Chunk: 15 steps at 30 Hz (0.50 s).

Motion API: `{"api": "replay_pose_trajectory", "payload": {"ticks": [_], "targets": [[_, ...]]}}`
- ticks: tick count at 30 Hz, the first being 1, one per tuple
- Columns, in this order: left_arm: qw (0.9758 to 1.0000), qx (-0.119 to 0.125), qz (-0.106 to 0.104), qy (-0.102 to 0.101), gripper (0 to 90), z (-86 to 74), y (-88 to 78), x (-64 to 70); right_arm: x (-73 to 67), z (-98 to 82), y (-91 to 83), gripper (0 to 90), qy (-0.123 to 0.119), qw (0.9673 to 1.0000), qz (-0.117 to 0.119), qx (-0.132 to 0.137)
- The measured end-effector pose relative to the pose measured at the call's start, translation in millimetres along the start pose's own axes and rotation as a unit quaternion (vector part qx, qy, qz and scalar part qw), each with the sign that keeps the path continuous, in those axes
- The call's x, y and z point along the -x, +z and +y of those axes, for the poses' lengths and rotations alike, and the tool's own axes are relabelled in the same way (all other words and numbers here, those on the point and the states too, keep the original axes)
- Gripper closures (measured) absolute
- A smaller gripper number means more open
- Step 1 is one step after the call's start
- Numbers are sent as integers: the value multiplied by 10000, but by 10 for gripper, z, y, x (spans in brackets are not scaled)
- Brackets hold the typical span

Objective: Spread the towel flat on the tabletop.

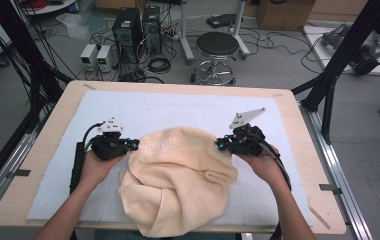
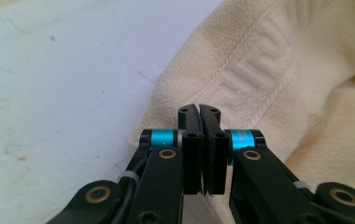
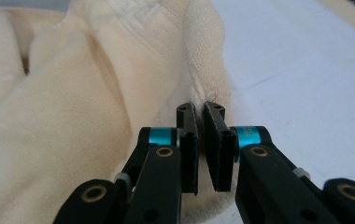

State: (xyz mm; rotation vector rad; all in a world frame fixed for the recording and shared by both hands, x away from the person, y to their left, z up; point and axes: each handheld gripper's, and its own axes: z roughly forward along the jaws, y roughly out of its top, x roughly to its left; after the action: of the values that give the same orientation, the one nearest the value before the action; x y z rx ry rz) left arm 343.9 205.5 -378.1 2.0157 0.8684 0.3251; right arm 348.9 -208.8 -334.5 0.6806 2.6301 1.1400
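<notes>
The work surface is a pale wooden table (image 1: 43, 165) covered by a white mat (image 1: 143, 107), standing in a workshop with computer towers (image 1: 137, 27), loose cabling and a round stool (image 1: 217, 47) on the floor beyond its far edge. A cream towel (image 1: 175, 182) lies bunched on the near middle of the mat, its near end reaching the table's near edge and its far part raised into a rounded hump. That hump appears to result from the two grips: the left gripper (image 1: 134, 145) meets the towel at its far left edge and the right gripper (image 1: 219, 145) at its far right edge, each held by a hand (image 1: 94, 167) coming in from the near side. In the left gripper view the jaws stand closed to a thin seam, with the towel's hemmed edge (image 2: 241, 60) just beyond the tips and cloth running under them; they look pinched on the fabric edge. In the right gripper view the jaws are nearly together, a fold of the towel (image 3: 203, 60) rising from between them. Taking opposite sides suggests the intent is to lift and spread the cloth. The far middle sags between the grips; the rest remains crumpled on the mat.
</notes>
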Motion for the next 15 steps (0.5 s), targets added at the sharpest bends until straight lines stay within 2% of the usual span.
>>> {"api": "replay_pose_trajectory", "payload": {"ticks": [1, 4, 7, 10, 12, 13, 15], "targets": [[10000, 77, -11, 16, 874, 30, -54, -6, -7, 40, -27, 848, -26, 10000, -18, 46], [9996, 265, -46, 22, 875, 97, -203, -19, -9, 79, -30, 848, 3, 9998, 157, 84], [9997, 203, -14, 113, 875, 99, -271, -15, -14, 34, 86, 848, 33, 9996, 283, -78], [9999, 81, -38, 110, 875, 27, -232, -10, -31, -36, 241, 847, 106, 9985, 493, -229], [10000, -12, -33, 75, 874, -24, -165, -46, -43, -84, 353, 848, 110, 9967, 715, -362], [10000, -49, -14, 25, 875, -28, -122, -81, -44, -92, 401, 849, 97, 9960, 741, -493], [9999, -12, 75, -102, 876, 39, -47, -189, 12, -63, 449, 856, 16, 9968, 551, -576]]}}
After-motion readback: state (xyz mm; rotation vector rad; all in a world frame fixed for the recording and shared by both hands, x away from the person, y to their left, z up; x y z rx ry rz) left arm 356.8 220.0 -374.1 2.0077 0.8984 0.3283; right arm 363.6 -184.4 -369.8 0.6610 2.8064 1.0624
